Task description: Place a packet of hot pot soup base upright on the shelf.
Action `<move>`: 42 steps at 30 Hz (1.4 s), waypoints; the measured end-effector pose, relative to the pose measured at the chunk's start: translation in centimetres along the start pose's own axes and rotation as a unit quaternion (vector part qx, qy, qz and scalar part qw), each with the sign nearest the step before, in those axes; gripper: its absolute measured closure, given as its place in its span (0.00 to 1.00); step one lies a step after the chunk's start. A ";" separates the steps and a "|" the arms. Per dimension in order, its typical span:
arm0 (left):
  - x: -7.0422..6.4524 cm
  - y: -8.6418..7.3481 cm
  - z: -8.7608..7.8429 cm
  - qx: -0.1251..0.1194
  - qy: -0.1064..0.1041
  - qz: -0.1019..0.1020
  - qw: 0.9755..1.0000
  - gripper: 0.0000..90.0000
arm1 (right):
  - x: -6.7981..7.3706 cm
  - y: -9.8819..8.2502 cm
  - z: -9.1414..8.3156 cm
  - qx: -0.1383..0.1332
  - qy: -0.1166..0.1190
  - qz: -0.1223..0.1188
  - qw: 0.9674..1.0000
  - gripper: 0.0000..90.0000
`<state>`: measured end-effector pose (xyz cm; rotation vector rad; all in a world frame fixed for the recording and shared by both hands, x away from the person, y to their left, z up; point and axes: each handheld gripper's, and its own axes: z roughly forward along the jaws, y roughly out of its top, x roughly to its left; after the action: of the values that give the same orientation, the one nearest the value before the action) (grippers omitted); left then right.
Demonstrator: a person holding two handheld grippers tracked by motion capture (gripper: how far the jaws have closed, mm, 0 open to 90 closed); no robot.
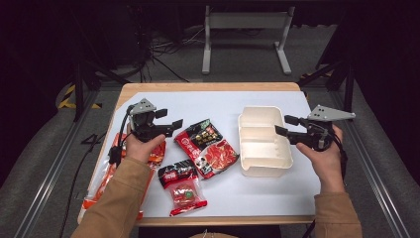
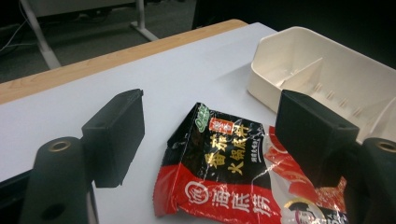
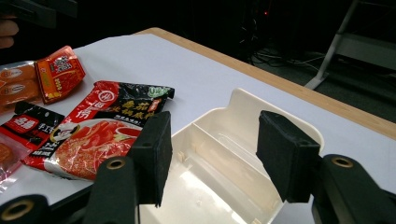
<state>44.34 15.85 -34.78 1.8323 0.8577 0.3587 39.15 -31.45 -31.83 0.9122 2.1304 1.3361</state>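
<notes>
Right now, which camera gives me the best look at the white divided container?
The high view: it shows the whole white divided container, both compartments and the rim. The right gripper view shows its inside close up but cropped. The left gripper view catches one end.

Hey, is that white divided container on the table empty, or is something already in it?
Empty. The white container shows bare compartments in the high view and the right gripper view.
</notes>
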 end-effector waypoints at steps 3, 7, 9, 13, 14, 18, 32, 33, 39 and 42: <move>0.3 -0.1 0.6 0.006 0.002 -0.002 1.000 0.28 | 0.0 0.0 -0.2 -0.004 -0.003 0.001 1.000 0.50; 0.7 -0.5 1.5 0.020 0.001 -0.004 1.000 0.28 | 0.0 0.0 -0.3 -0.006 -0.007 0.003 1.000 0.50; 0.9 -0.9 2.0 0.030 0.002 -0.013 0.999 0.28 | -0.1 -0.1 -0.3 -0.003 -0.008 0.004 1.000 0.50; 1.3 -1.7 3.1 0.060 0.014 -0.028 0.998 0.28 | -0.2 -0.1 -0.3 -0.003 -0.008 0.007 1.000 0.50; 1.4 -1.9 3.4 0.070 0.019 -0.029 0.997 0.28 | -0.2 -0.2 -0.4 -0.003 -0.009 0.007 1.000 0.50; 1.6 -2.3 4.1 0.093 0.025 -0.040 0.995 0.28 | -0.3 -0.2 -0.4 -0.004 -0.010 0.007 1.000 0.49; 2.1 -3.7 6.6 0.187 0.020 -0.065 0.980 0.35 | -0.2 -0.3 -0.3 0.003 -0.011 0.011 1.000 0.47; 2.2 -3.8 6.6 0.192 0.022 -0.068 0.979 0.36 | -0.2 -0.3 -0.3 0.004 -0.012 0.011 1.000 0.47; 2.3 -3.9 6.9 0.194 0.023 -0.078 0.978 0.39 | -0.2 -0.3 -0.2 0.008 -0.013 0.010 1.000 0.47; 2.3 -4.0 7.2 0.204 0.022 -0.080 0.975 0.40 | -0.2 -0.3 -0.1 0.008 -0.013 0.011 1.000 0.46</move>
<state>48.65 13.40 -41.71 2.1153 1.1678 0.1235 39.10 -31.73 -32.09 0.9556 2.1206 1.3124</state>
